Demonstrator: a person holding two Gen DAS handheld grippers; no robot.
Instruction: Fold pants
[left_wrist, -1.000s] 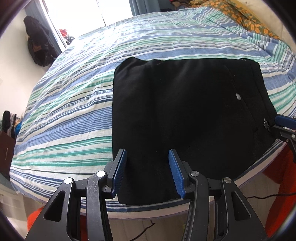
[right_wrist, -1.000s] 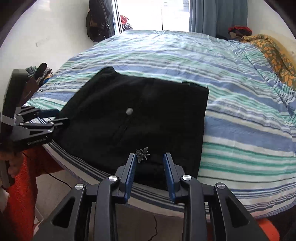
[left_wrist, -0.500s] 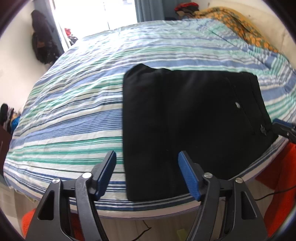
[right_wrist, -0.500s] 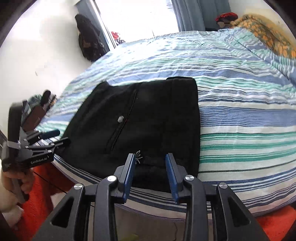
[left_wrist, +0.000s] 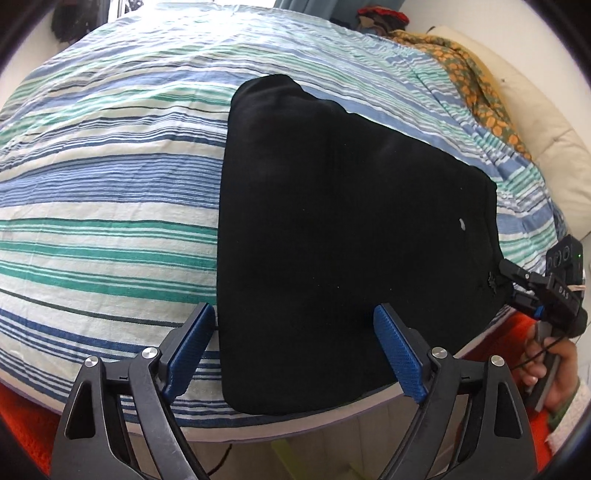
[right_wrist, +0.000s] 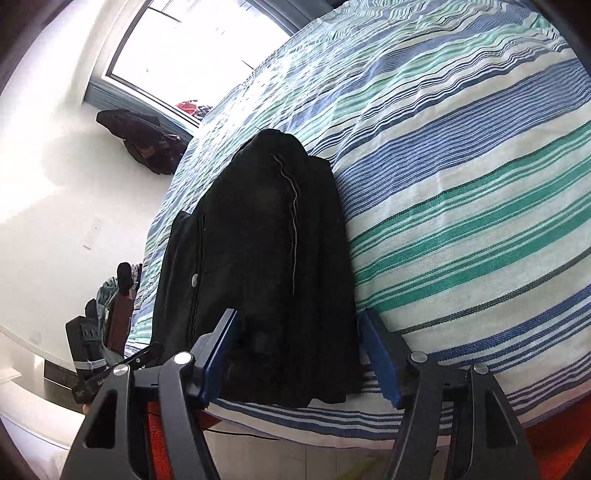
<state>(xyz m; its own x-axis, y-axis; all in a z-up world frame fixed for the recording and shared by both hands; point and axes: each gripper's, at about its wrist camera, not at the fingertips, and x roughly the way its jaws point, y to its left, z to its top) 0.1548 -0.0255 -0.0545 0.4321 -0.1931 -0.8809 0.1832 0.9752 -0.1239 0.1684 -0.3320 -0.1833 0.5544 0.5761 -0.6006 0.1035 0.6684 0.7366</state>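
The black pants (left_wrist: 332, 221) lie folded flat near the front edge of a striped bed (left_wrist: 103, 192). My left gripper (left_wrist: 295, 350) is open wide, its blue pads straddling the pants' near left corner just above the cloth. My right gripper (right_wrist: 299, 358) is open too, its pads either side of the pants' (right_wrist: 258, 258) near end at the bed (right_wrist: 461, 221) edge. In the left wrist view the right gripper (left_wrist: 517, 288) shows at the pants' right edge, held by a hand.
An orange patterned blanket (left_wrist: 472, 74) and a cream pillow (left_wrist: 535, 122) lie at the bed's far right. Dark clothes (right_wrist: 144, 140) hang on the wall by the window. Orange-red cloth (left_wrist: 509, 332) lies on the floor below the bed edge.
Both grippers have opened wider. The left one moved left towards the pants' corner. The right one swung round to the pants' end and now looks along their length.
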